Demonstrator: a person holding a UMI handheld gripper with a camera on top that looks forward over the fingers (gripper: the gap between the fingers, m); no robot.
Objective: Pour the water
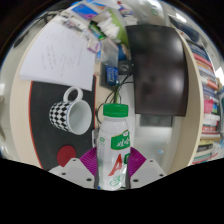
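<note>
From my camera, the bottle [116, 148] stands upright right in front of me, a pale translucent one with a green cap and a green-and-white label with a red mark near its foot. Its lower body sits between my two fingers, and the purple pads [92, 161] lie against it on either side, so the gripper [113, 170] looks closed on the bottle at a narrow spread, holding it by the lower half. Just to the left of the bottle, and a little beyond the fingers, is a white mug [66, 110] with its handle turned toward the bottle; it rests on a black-and-white checkered coaster [36, 116]. That coaster lies on a dark mat [50, 125] that covers the near part of the desk, and a red round shape [67, 155] shows on the mat close to my left finger, though I cannot tell what it is. Beyond the mug, a sheet of white paper [55, 55] with faint writing lies on the pale tabletop [100, 70]. Behind the bottle a small blue object [110, 72] sits near the foot of a dark monitor [155, 65], which stands well back. Farther right, a row of books [208, 85] runs along the side.
</note>
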